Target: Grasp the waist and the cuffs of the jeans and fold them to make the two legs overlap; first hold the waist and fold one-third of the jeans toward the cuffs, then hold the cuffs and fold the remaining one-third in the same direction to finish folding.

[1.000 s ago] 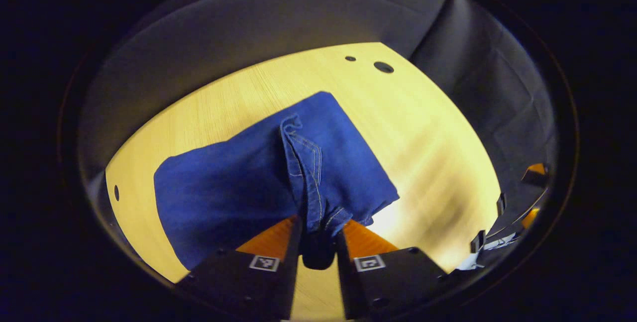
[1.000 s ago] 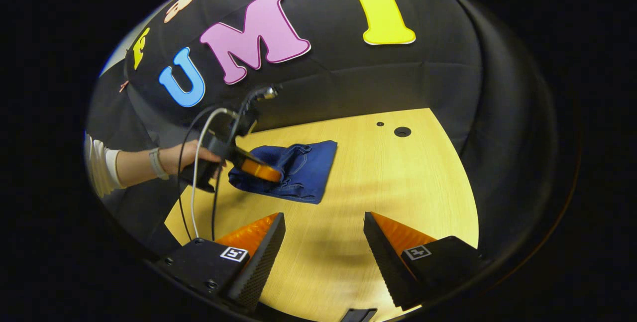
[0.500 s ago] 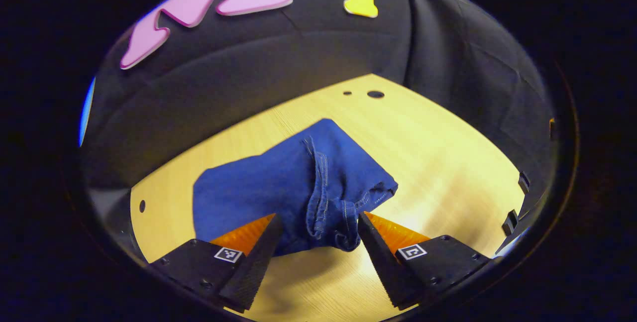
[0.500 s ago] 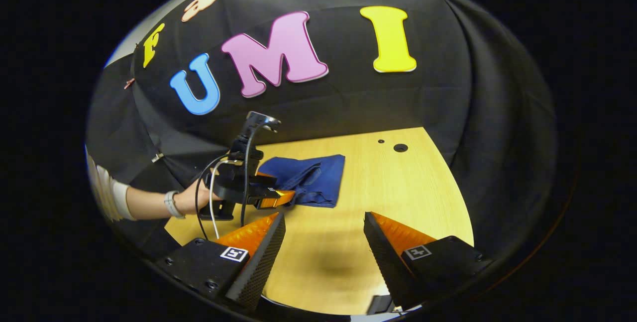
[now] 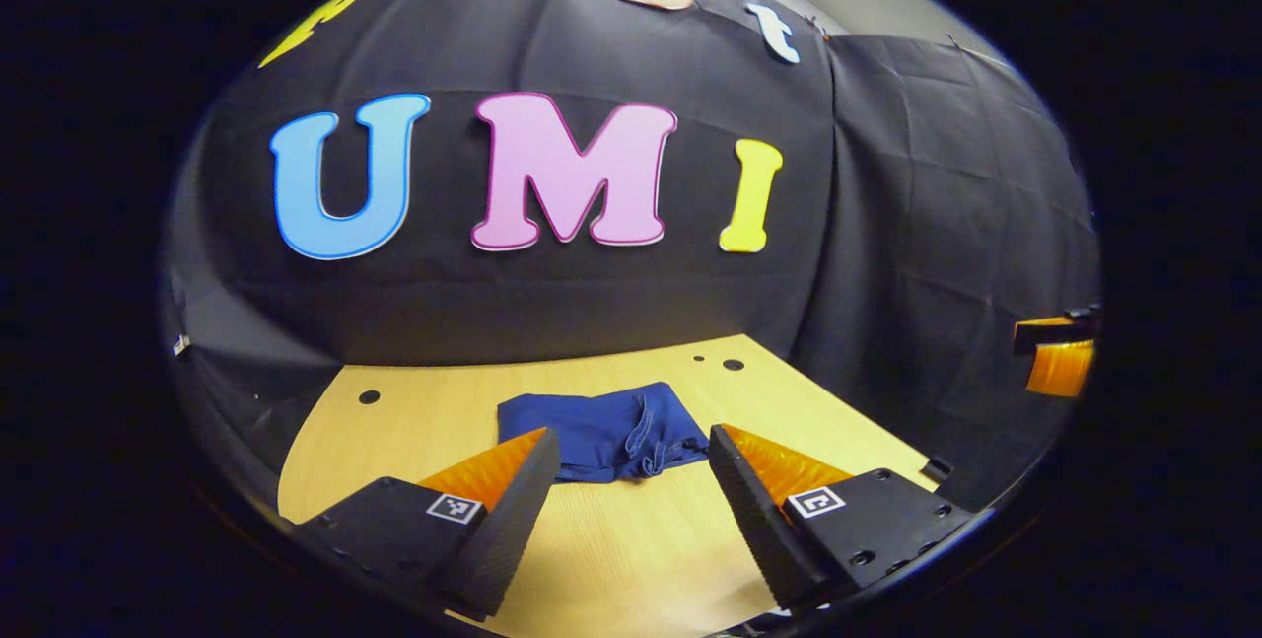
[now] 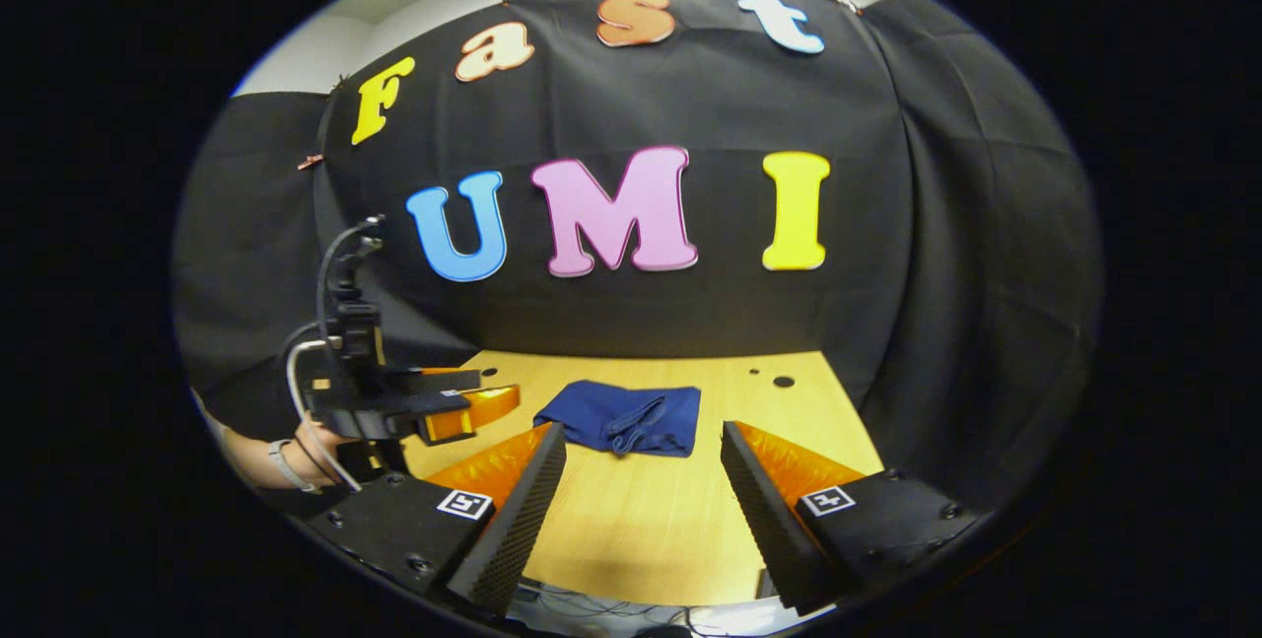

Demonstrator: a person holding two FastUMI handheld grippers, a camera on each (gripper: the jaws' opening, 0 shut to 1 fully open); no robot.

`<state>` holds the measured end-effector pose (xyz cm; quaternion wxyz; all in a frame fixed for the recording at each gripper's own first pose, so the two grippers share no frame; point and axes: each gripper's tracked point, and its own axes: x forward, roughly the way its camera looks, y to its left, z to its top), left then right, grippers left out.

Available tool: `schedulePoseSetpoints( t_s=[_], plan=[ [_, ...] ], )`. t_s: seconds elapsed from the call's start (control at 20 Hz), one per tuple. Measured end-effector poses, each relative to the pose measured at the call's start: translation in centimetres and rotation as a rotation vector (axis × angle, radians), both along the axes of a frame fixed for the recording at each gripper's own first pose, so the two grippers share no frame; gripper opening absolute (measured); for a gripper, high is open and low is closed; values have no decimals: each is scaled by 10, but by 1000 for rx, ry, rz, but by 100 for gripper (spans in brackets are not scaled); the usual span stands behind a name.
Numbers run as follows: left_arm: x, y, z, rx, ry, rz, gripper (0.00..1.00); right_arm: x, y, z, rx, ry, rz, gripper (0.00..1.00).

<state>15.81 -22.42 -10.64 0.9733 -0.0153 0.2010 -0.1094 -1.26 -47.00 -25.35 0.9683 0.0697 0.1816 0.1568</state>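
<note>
Item: blue denim jeans (image 5: pixel 603 436), folded into a compact, roughly rectangular bundle, with a puckered ridge of stitched seam on top toward its right half. Location: flat on the worktop, toward the far edge and near the middle of that edge's run, short of the booth wall. Long axis: parallel to the far edge.

Left hand-held gripper (image 5: pixel 625 480): fingers spread wide, nothing between them. In the left gripper view the bundle lies straight ahead, framed in the gap between the fingertips, clear of both. In the right gripper view this same tool (image 6: pixel 471 411) sits raised over the left part of the worktop, held by a person's hand (image 6: pixel 296 451) with a cable trailing from it.

Right hand-held gripper (image 6: pixel 641 475): fingers likewise wide apart and empty. The bundle (image 6: pixel 621 418) lies ahead and a little left of centre, well apart from the fingertips.

Nearness: judged from the right gripper view, the left tool is the closer of the two to the jeans.

Status: the jeans look fully folded; judged complete, with no further grasp apparently required beyond tidying the puckered seam.

Surface: pale wood-grain worktop (image 6: pixel 651 530), smooth, with small round holes (image 5: pixel 732 364) near the far right corner and one (image 5: pixel 369 397) near the far left.

Room: black cloth booth wall (image 6: pixel 946 253) behind and to the right.
</note>
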Motion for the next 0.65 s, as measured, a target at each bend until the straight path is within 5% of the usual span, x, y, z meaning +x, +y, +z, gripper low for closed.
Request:
schedulePoseSetpoints(
  t_s=[0.15,0.3,0.6,0.65],
  plan=[
    [-16,19,50,-44,-85,56,97,-3,1,34,-9,-91,-15,97],
    [-30,34,84,9,-161,108,97,2,6,64,56,-156,-2,97],
    [-49,31,113,18,-227,189,97,18,-31,90,74,-232,-5,97],
    [-58,30,114,43,-230,201,97,19,-37,89,81,-229,-13,88]
  ],
)
